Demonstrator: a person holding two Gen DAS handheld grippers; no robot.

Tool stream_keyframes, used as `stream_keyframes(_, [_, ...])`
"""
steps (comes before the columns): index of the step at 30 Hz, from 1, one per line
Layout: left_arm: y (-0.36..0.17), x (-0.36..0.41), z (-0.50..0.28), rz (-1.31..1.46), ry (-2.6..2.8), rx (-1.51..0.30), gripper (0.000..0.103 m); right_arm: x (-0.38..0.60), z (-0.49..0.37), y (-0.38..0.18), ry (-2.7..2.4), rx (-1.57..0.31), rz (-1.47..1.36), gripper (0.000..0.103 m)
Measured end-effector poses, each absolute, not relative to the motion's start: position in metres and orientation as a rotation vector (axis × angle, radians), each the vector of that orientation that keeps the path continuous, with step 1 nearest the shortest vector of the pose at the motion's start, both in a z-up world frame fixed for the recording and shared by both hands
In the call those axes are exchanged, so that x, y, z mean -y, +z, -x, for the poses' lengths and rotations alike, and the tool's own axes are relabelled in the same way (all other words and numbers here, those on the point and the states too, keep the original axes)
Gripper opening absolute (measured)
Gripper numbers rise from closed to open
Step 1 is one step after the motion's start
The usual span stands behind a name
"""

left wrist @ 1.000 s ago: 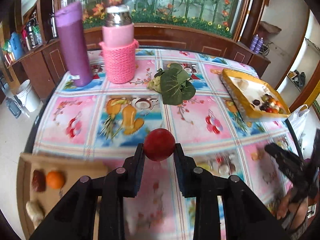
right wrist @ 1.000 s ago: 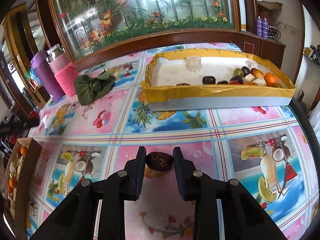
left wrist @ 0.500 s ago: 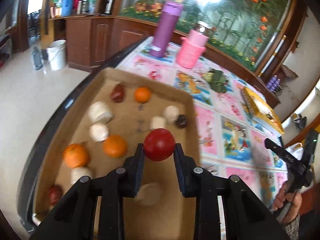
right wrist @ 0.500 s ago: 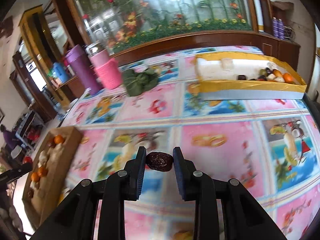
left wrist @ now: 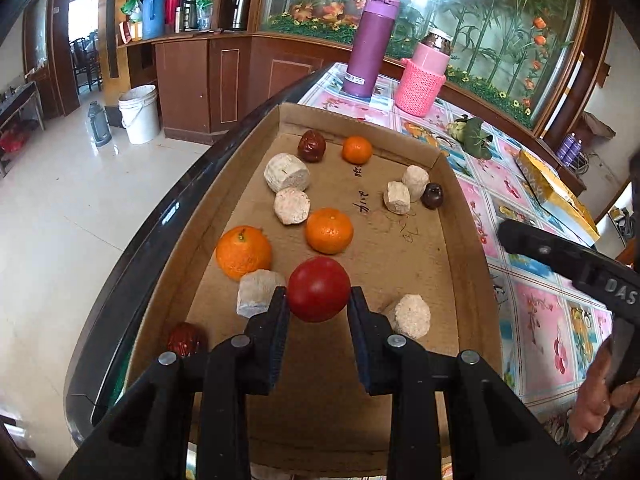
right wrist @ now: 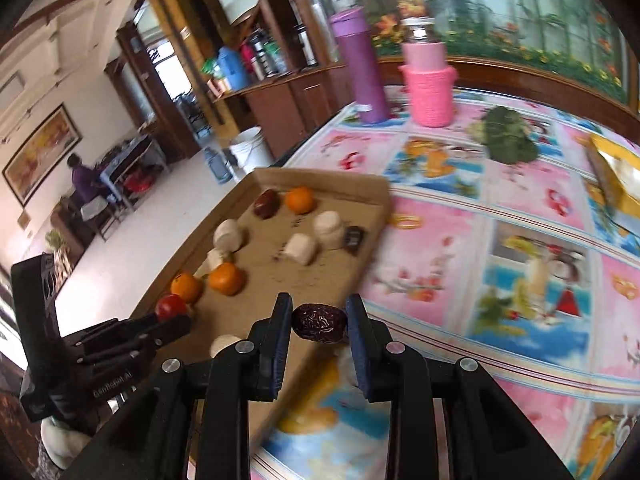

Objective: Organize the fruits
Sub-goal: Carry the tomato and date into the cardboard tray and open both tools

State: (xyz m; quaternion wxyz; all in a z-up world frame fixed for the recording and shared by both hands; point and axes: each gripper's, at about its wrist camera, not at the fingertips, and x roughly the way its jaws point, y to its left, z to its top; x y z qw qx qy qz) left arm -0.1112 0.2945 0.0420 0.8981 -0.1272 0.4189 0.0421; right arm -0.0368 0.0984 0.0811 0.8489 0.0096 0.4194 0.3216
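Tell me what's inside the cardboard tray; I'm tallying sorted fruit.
In the cardboard tray: three oranges, three dark dates, six pale chunks. The left gripper, holding a red fruit, hides the near floor.

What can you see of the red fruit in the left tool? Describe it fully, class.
The red fruit is round, smooth and glossy, evenly red, with no stem or leaf showing. It looks whole and unbruised. The left tool is shut on it, one black pad pressing each side. It hangs above the floor of the cardboard tray, near an orange and a pale chunk. Whether it touches them is unclear.
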Motion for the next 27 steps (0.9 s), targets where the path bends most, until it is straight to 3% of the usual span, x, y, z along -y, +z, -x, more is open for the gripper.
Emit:
stream_keyframes(15, [0.025, -0.295, 0.111, 0.297, 0.053, -0.904, 0.030, -0.175, 0.014, 0.033, 0.663, -0.964, 0.175, 0.030])
stream_keyframes(18, [0.028, -0.298, 0.112, 0.323, 0.058, -0.896, 0.039, -0.179, 0.015, 0.032, 0.674, -0.968, 0.182, 0.031])
stream_keyframes(27, [0.055, -0.299, 0.136, 0.319, 0.063, -0.826, 0.052, -0.137, 0.028, 0.076, 0.637, -0.843, 0.046, 0.057])
